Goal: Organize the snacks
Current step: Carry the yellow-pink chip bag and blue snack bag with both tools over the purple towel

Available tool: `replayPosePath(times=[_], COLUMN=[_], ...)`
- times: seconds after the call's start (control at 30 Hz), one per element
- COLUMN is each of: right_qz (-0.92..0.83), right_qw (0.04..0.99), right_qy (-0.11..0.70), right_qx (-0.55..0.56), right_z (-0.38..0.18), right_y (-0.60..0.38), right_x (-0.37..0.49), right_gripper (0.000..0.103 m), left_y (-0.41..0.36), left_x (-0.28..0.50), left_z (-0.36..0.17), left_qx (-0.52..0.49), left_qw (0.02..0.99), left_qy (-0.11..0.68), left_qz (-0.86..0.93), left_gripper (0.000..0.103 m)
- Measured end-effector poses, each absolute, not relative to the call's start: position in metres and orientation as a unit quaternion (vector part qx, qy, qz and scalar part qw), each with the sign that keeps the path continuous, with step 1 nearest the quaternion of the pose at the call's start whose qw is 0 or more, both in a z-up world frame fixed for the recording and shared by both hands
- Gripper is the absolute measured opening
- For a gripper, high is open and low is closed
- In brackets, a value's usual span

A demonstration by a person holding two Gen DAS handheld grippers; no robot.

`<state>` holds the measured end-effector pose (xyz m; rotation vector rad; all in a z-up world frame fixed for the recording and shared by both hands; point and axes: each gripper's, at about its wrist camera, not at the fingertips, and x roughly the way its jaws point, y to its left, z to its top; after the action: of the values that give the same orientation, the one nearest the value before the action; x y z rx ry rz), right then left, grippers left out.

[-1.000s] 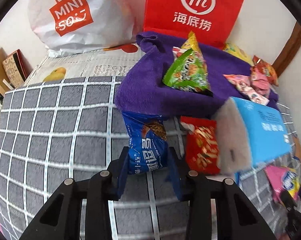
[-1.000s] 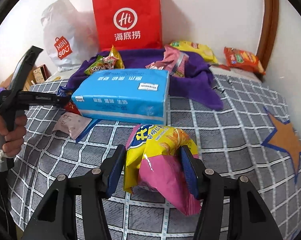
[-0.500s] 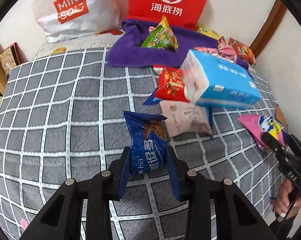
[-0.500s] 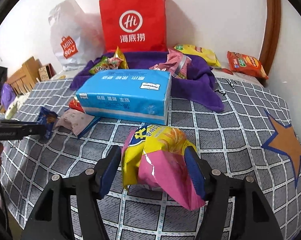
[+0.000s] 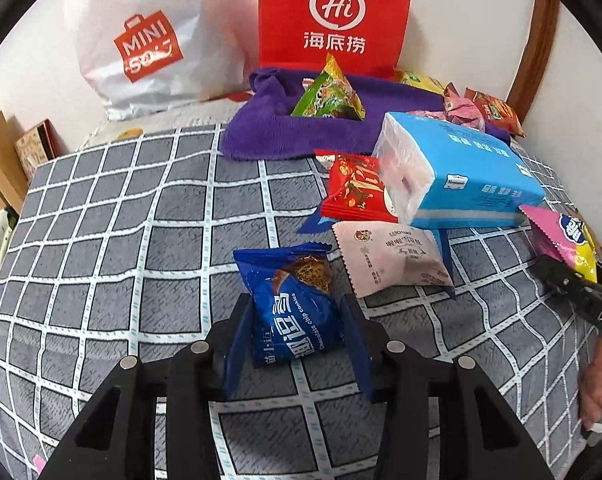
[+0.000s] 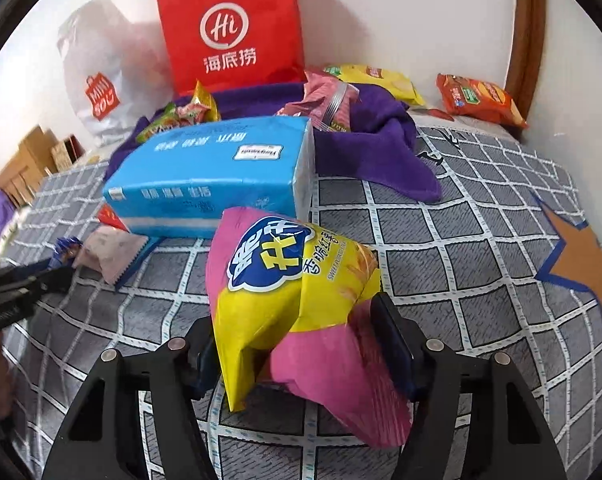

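Note:
My left gripper point(image 5: 295, 320) is shut on a blue cookie packet point(image 5: 293, 304) and holds it over the grey checked bedcover point(image 5: 121, 240). My right gripper point(image 6: 301, 332) is shut on a pink and yellow chip bag point(image 6: 297, 300), also seen at the right edge of the left wrist view point(image 5: 569, 240). A pale pink packet point(image 5: 393, 262) and a red packet point(image 5: 357, 190) lie beside a blue tissue pack point(image 5: 469, 172). A green snack bag point(image 5: 329, 98) sits on a purple towel point(image 5: 269, 132).
A red paper bag point(image 5: 333, 16) and a white plastic bag point(image 5: 149, 36) stand against the back wall. Yellow point(image 6: 373, 80) and orange point(image 6: 481, 100) snack bags lie at the far right. Wooden boxes point(image 5: 5, 152) stand off the bed's left edge.
My left gripper has pulled back from the towel toward the near side with the blue packet. My right gripper has moved closer to the tissue pack, and the chip bag now stands higher.

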<state>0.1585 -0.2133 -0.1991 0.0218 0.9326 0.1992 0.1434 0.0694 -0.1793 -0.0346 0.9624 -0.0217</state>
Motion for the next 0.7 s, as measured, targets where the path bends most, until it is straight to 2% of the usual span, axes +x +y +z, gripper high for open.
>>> replayPosePath(times=[0.1, 0.33, 0.57, 0.7], right_qz=[0.100, 0.111, 0.119, 0.120], right_qw=[0.887, 0.893, 0.889, 0.885], right_qy=[0.451, 0.436, 0.439, 0.447], right_qx=[0.017, 0.031, 0.048, 0.055], right_z=[-0.2020, -0.1973, -0.1986, -0.2013], right_y=[-0.2142, -0.2172, -0.2202, -0.2214], right_x=[0.1585, 0.1551, 0.1572, 0.1601], right_gripper=[0.067, 0.059, 0.059, 0.062], left_y=[0.0690, 0.0715, 0.0658, 0.0690], left_x=[0.1423, 0.1422, 0.1437, 0.1437], left_z=[-0.1813, -0.1815, -0.1823, -0.1815], left_qx=[-0.015, -0.032, -0.015, -0.026], left_qw=[0.889, 0.889, 0.888, 0.888], left_qy=[0.457, 0.456, 0.460, 0.459], left_qz=[-0.008, -0.012, -0.008, -0.013], left_gripper=[0.042, 0.043, 0.047, 0.047])
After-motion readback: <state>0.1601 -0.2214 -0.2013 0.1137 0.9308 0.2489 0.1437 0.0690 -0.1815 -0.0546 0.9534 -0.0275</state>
